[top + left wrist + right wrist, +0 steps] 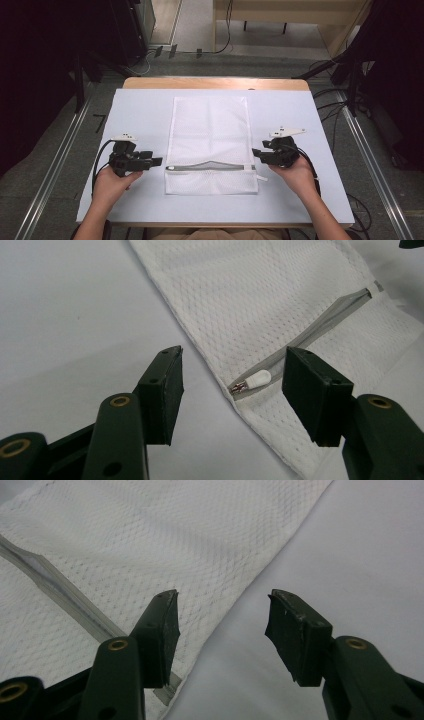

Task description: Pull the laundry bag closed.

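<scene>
A white mesh laundry bag lay flat at the middle of the table, its grey zipper running across near my edge. I judged it light, limp and prone to bunching, best taken by the white zipper pull at the left end, with the right edge pinned beside the zipper's far end. My left gripper stood wide open, holding nothing, its jaws on either side of the pull. My right gripper also gaped empty, straddling the bag's right edge without touching it.
</scene>
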A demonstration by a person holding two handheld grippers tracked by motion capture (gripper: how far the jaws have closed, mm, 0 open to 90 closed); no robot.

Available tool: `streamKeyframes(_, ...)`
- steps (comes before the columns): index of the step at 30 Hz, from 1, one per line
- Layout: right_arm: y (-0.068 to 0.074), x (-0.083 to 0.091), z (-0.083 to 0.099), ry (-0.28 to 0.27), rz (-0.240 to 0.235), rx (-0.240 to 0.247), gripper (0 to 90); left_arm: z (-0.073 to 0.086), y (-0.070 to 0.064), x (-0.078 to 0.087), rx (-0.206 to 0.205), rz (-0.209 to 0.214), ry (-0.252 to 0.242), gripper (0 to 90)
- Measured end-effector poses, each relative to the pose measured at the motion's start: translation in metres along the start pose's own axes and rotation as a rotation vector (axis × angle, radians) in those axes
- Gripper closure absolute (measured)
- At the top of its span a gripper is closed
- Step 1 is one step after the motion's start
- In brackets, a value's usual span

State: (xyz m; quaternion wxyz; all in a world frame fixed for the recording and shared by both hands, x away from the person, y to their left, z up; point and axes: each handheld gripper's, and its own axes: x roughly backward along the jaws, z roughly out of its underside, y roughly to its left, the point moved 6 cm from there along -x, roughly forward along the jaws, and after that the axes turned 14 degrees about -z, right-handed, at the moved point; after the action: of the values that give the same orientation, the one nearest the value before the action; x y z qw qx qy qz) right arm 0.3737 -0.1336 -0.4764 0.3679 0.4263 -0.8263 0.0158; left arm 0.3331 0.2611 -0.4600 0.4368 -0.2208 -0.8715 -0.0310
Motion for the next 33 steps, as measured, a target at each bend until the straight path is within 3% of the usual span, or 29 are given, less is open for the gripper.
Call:
streamKeyframes(6,0.006,0.001,0.001,0.008,-0.008,0.011,48.6,-0.002,0.000,-0.001,-0.001,0.001,-0.005,42.5)
streamKeyframes(9,0.011,0.001,0.002,0.030,-0.010,0.029,49.6,-0.005,-0.003,0.000,0.018,0.038,-0.009,42.7)
streamKeyframes(12,0.014,0.001,0.002,0.039,-0.017,0.046,49.4,-0.007,-0.005,-0.001,0.007,0.044,-0.017,42.6)
streamKeyframes(21,0.027,0.000,-0.005,0.063,-0.043,0.051,47.1,-0.005,-0.002,-0.004,-0.012,0.003,0.000,42.2)
streamKeyframes(24,0.033,0.000,-0.008,0.064,-0.070,0.042,45.7,-0.005,-0.003,-0.003,-0.015,0.002,-0.002,41.9)
streamKeyframes(28,0.040,-0.002,-0.012,0.069,-0.062,0.088,45.7,-0.005,-0.004,-0.004,-0.031,0.000,-0.001,42.1)
streamKeyframes(33,0.049,-0.007,-0.019,0.092,-0.096,0.073,46.5,-0.005,-0.003,-0.005,-0.028,0.000,-0.003,41.7)
